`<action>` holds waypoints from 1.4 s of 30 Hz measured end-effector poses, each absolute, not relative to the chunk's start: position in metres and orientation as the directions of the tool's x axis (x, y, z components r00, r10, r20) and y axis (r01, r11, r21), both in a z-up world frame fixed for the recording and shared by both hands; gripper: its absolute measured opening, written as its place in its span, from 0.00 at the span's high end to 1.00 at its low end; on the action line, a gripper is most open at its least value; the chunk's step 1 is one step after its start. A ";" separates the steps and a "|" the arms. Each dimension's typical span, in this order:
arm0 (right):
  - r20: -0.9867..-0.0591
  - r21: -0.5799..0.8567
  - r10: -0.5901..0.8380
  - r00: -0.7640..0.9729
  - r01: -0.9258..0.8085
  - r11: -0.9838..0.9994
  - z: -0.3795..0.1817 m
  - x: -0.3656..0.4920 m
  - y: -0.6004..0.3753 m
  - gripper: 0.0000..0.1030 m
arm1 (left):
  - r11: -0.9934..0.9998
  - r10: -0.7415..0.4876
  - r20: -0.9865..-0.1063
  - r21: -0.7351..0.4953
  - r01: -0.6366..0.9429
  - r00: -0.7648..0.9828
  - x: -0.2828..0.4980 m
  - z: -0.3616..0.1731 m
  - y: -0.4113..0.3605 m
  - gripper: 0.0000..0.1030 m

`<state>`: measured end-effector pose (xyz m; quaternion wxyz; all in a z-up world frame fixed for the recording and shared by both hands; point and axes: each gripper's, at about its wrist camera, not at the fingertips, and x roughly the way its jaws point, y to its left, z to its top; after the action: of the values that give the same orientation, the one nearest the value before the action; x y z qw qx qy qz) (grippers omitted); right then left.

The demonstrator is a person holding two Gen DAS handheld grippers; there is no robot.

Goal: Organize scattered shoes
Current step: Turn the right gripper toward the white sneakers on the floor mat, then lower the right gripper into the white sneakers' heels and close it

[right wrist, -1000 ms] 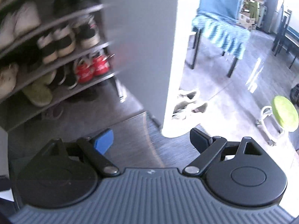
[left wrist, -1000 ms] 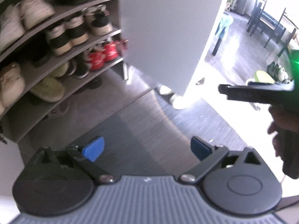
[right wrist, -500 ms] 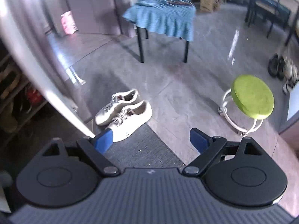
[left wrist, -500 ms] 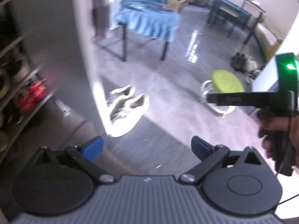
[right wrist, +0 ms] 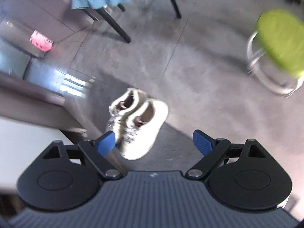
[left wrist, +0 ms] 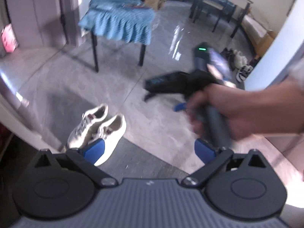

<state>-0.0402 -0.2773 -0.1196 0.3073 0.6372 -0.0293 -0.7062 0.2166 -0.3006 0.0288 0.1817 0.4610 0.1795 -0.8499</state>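
Note:
A pair of white sneakers point(left wrist: 98, 131) lies side by side on the grey floor by the edge of a dark mat point(left wrist: 136, 161). In the right wrist view the same white sneakers point(right wrist: 138, 125) sit just ahead of the left pad. My left gripper point(left wrist: 150, 152) is open and empty above the mat, its left pad over the nearer sneaker's toe. My right gripper point(right wrist: 153, 142) is open and empty too, pointing down at the pair. From the left wrist view, a hand point(left wrist: 237, 110) holds the right gripper's black body point(left wrist: 176, 83), blurred, to the right of the sneakers.
A chair with a blue cover point(left wrist: 117, 19) stands beyond the sneakers. A green stool point(right wrist: 279, 41) on a metal frame is at the right. More shoes point(left wrist: 237, 60) lie by the far wall. A white cabinet side point(right wrist: 28, 133) is at the left, a pink bag point(right wrist: 40, 40) further back.
Both views have swung away from the shoe shelves to the open floor. The white sneakers have come close under both grippers. The right gripper has dropped and rolled toward them.

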 end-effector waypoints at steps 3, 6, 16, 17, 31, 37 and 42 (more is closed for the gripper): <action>-0.868 0.494 -0.487 0.095 0.258 -0.831 -0.179 -0.052 -0.326 0.12 | -0.817 -0.192 -0.868 -0.117 0.565 -0.458 0.221 0.025 -0.316 0.01; -0.855 0.517 -0.500 0.139 0.146 -0.843 -0.234 -0.058 -0.375 0.12 | -0.739 -0.255 -0.886 -0.079 0.669 -0.387 0.224 0.010 -0.330 0.01; -0.887 0.443 -0.439 0.140 -0.006 -0.897 -0.365 -0.078 -0.476 0.12 | -0.398 -0.316 -0.906 -0.142 0.906 -0.281 0.229 -0.031 -0.378 0.01; -0.906 0.401 -0.397 0.144 -0.005 -0.916 -0.376 -0.079 -0.482 0.13 | -0.381 -0.313 -0.908 -0.149 0.912 -0.279 0.229 -0.037 -0.378 0.01; -0.983 0.139 -0.109 0.150 0.205 -0.969 -0.422 -0.081 -0.527 0.61 | -0.316 -0.185 -0.952 -0.176 0.932 -0.242 0.231 -0.073 -0.397 0.02; -0.986 0.136 -0.108 0.125 0.241 -0.961 -0.400 -0.081 -0.512 0.67 | -0.324 -0.204 -0.954 -0.146 0.935 -0.220 0.232 -0.059 -0.409 0.02; -0.982 0.186 -0.168 0.089 0.273 -0.944 -0.375 -0.080 -0.486 0.69 | -0.345 -0.206 -0.948 -0.163 0.924 -0.244 0.224 -0.058 -0.417 0.02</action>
<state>-0.0797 -0.4861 -0.3748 0.1636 0.7195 0.0367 -0.6739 0.2238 -0.4171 -0.0577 0.4141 0.4546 0.3949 -0.6826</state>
